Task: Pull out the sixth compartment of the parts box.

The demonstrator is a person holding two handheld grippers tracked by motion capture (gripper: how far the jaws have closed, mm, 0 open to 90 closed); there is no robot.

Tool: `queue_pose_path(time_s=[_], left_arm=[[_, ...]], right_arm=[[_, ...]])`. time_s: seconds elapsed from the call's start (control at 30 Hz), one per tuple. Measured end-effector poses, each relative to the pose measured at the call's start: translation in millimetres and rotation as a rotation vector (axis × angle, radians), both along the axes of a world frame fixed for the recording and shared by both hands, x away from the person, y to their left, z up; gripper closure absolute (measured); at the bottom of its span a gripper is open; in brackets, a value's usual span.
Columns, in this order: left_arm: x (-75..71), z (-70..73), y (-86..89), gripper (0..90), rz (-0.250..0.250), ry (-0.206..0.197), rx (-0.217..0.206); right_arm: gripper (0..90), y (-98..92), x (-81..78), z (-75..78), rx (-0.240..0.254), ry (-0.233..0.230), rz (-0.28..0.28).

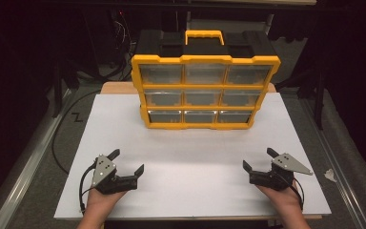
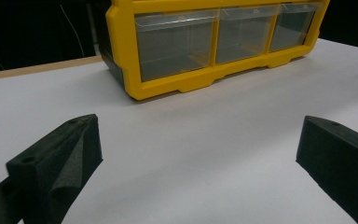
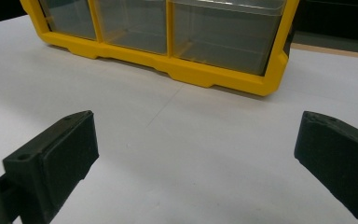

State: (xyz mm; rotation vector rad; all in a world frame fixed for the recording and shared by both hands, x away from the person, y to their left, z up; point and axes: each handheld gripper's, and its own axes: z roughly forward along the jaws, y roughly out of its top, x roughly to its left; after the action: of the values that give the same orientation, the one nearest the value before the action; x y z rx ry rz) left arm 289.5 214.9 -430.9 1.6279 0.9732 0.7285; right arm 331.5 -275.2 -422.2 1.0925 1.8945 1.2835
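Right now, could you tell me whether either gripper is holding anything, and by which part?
Nothing is held: the left gripper and right gripper are both open.

Yellow-and-black organiser (image 1: 205,90), white table (image 1: 190,176)

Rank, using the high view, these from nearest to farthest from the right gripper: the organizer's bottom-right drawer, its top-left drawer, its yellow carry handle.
From the right gripper, at the table's near right:
1. Bottom-right drawer, lowest row, the gripper's own side.
2. Top-left drawer, top row, opposite side.
3. Yellow carry handle, on top of the organizer, set back.
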Motion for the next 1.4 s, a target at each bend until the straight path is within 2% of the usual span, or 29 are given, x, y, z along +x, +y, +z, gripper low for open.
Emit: queue_pose_path(time_s=[0.37,0.57,0.73,0.9,1.13,1.27,1.37,1.4], left_arm=[[-0.4,1.0,3.2,0.8,0.006,-0.002,-0.018],[1.0,0.2,1.7,0.7,0.008,-0.002,-0.008],[1.5,-0.1,2.1,0.4,0.01,0.003,-0.016],[1.3,-0.3,1.4,0.3,0.01,-0.008,-0.012],[2.0,-0.7,1.5,0.3,0.008,0.004,-0.012],[2.6,-1.3,0.8,0.3,0.012,0.007,-0.008],[2.7,-1.4,1.1,0.3,0.015,0.01,-0.01],[2.7,-1.5,1.2,0.3,0.017,0.009,-0.011]], right_arm=[[1.1,5.0,5.7,-1.7,-0.017,0.009,-0.006],[1.1,7.3,17.7,-4.1,-0.012,0.009,-0.016],[1.1,10.1,29.7,-3.5,-0.005,0.014,-0.023],[1.1,13.7,40.1,-2.5,-0.002,0.006,-0.031],[1.2,18.9,57.1,-1.8,-0.006,0.0,-0.058],[1.2,21.9,65.5,-1.3,-0.031,-0.001,-0.057],[1.2,23.0,65.5,-0.5,-0.04,-0.01,-0.055],[1.2,24.0,63.1,0.2,-0.063,-0.022,-0.048]])
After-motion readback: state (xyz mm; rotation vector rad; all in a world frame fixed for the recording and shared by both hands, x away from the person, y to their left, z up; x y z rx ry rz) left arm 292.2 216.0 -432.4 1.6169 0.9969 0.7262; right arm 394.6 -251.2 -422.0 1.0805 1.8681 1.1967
